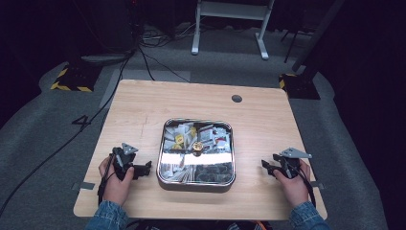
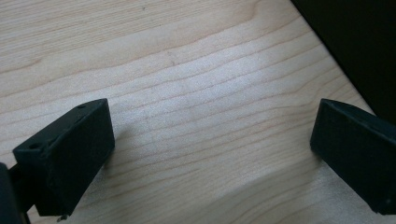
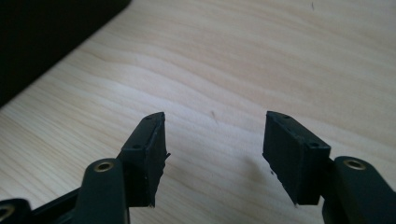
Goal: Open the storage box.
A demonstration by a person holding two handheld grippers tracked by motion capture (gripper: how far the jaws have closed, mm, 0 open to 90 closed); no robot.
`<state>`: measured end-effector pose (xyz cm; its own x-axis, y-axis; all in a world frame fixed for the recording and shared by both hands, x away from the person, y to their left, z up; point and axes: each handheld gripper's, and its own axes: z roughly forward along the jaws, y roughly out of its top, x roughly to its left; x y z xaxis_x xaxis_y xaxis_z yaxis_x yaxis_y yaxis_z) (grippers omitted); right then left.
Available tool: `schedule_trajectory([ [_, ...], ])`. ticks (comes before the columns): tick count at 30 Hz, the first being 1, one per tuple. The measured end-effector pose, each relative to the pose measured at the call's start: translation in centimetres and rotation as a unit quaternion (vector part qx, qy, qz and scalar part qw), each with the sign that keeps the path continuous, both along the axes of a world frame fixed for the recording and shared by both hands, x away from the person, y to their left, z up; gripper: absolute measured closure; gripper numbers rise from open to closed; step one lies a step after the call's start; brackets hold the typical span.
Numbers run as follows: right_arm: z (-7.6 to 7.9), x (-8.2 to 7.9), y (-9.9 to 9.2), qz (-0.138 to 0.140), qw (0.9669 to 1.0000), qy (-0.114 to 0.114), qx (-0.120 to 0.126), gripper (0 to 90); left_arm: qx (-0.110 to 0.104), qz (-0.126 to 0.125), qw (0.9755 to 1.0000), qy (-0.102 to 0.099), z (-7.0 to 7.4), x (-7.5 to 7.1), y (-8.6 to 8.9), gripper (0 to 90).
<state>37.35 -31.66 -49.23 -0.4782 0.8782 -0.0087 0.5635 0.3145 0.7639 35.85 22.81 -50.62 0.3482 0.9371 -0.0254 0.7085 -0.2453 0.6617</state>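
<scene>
A square metal tin (image 1: 196,179) sits in the middle of the wooden table (image 1: 143,105), holding several small packets and sachets. My left gripper (image 1: 146,167) rests on the table left of the tin, pointing toward it, held by a hand. Its own view shows my left gripper (image 2: 212,149) open wide over bare wood. My right gripper (image 1: 266,166) lies right of the tin, also pointing at it. In its own view my right gripper (image 3: 212,154) is open with only wood grain between the fingers.
A dark round grommet (image 1: 236,98) is set in the table's far right part. Beyond the table lie grey carpet, black cables (image 1: 143,57) and a white desk frame (image 1: 230,28). The table's dark edge (image 2: 355,46) shows past the left gripper.
</scene>
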Motion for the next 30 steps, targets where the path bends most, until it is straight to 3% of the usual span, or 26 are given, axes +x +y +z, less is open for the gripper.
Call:
schedule_trajectory([
  [10,2.5,0.0,2.2,0.046,0.9989,0.012,0.005,41.4,-0.001,-0.002,1.0,0.0,0.0,0.1,0.0,0.1],
  [21,4.9,-0.4,5.9,0.1,0.9948,-0.008,0.018,40.5,0.0,-0.006,1.0,0.001,0.0,0.5,-0.2,0.0],
  [30,6.1,-0.1,8.3,0.128,0.9913,-0.008,0.029,39.2,0.002,-0.012,0.9999,0.0,0.0,0.9,-0.4,0.0],
])
